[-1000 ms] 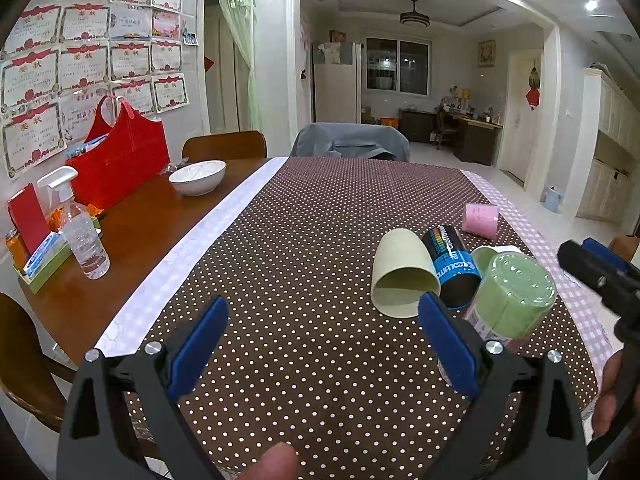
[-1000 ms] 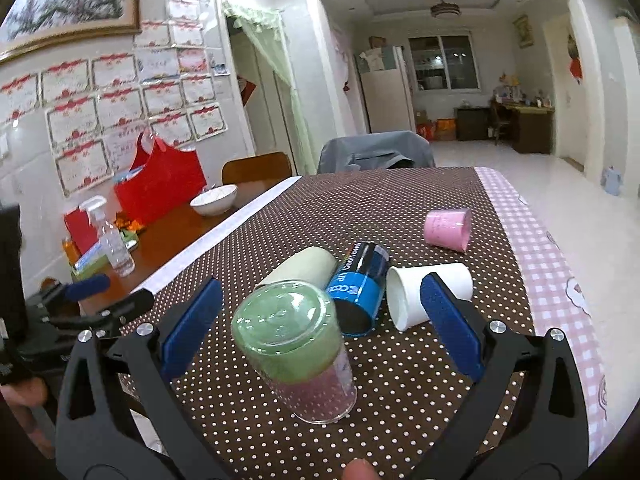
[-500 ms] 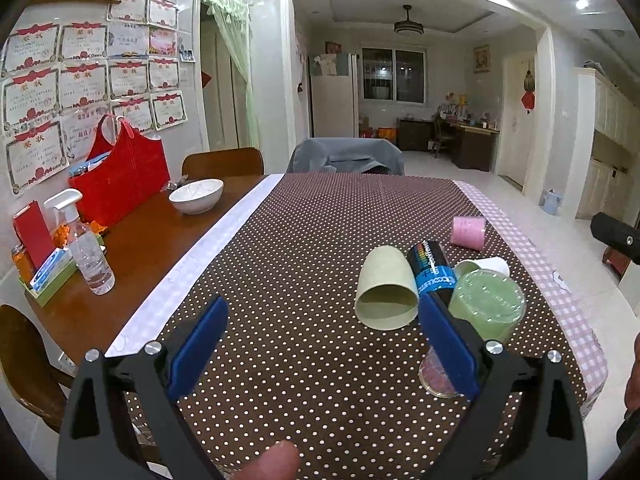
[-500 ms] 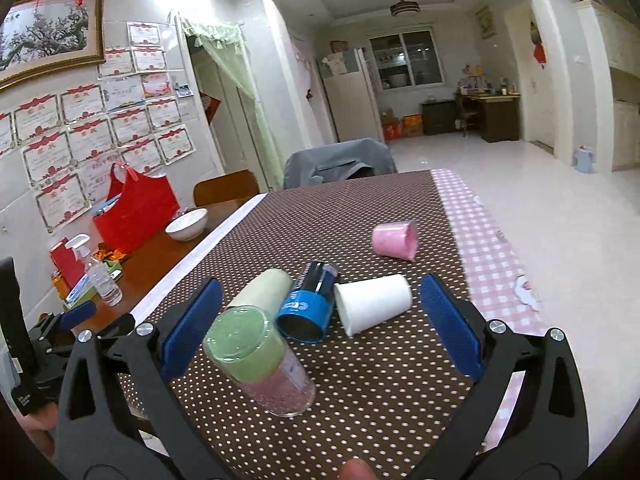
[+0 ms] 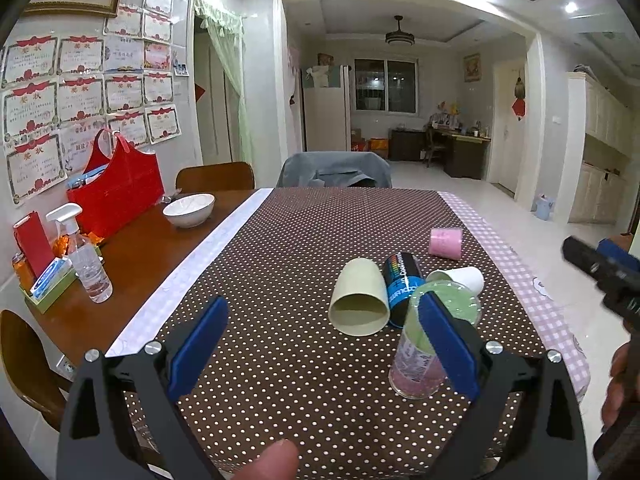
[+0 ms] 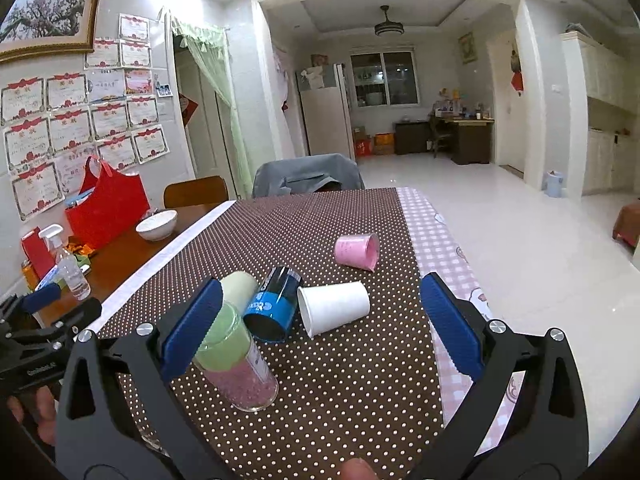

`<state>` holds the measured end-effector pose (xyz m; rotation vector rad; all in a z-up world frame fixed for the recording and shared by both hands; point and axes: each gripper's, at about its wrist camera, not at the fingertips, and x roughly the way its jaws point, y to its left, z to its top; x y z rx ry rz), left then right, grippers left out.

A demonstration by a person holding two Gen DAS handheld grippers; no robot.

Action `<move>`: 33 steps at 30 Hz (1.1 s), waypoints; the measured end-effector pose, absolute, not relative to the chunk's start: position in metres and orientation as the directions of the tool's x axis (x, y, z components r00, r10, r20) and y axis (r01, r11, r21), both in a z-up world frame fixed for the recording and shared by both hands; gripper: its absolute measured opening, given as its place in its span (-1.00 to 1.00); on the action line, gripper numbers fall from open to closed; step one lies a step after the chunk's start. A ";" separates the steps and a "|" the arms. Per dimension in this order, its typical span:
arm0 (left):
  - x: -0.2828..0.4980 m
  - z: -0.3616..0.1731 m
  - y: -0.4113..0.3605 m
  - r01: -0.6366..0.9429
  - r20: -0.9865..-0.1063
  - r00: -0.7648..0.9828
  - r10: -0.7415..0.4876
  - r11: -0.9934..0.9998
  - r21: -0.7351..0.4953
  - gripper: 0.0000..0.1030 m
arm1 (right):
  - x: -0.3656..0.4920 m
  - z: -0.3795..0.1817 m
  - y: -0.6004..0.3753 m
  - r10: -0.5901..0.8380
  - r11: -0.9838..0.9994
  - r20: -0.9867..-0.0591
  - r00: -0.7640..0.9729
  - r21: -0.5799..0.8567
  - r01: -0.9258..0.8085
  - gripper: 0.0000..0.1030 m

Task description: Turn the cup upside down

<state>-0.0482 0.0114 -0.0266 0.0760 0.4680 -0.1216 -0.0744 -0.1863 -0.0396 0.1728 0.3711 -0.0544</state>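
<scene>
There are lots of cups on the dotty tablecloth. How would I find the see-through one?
Look at the brown polka-dot tablecloth, at the cluster of cups near its front edge. Nearest the front, beside the pale green cup and the blue-and-black cup, is the clear cup. It alone stands, upside down, with a green base on top, while the others lie on their sides.

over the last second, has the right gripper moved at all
Yes. The right gripper has pulled back and up from the dotted brown tablecloth: the clear green-topped cup filled the space between its open jaws earlier; now it sits small at the left finger.
</scene>
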 end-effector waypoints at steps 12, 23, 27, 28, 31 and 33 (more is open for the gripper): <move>-0.060 -0.023 0.008 0.138 -0.439 0.892 -0.107 0.990 0.038 0.83 | -0.076 -0.043 -0.176 -0.015 0.987 -0.373 0.928 0.142 0.073 0.89; -0.059 -0.024 0.010 0.124 -0.440 0.893 -0.099 0.992 0.028 0.83 | -0.075 -0.042 -0.169 -0.010 0.989 -0.374 0.927 0.135 0.066 0.89; -0.058 -0.025 0.012 0.116 -0.437 0.895 -0.091 0.993 0.030 0.83 | -0.075 -0.042 -0.168 -0.012 0.989 -0.375 0.927 0.133 0.067 0.89; -0.058 -0.025 0.012 0.115 -0.437 0.895 -0.091 0.993 0.029 0.83 | -0.075 -0.042 -0.168 -0.012 0.989 -0.375 0.927 0.134 0.067 0.89; -0.059 -0.026 0.011 0.114 -0.438 0.895 -0.089 0.993 0.031 0.83 | -0.075 -0.041 -0.168 -0.011 0.989 -0.374 0.927 0.134 0.066 0.89; -0.059 -0.025 0.011 0.115 -0.437 0.895 -0.090 0.993 0.031 0.83 | -0.075 -0.042 -0.168 -0.013 0.989 -0.375 0.927 0.132 0.067 0.89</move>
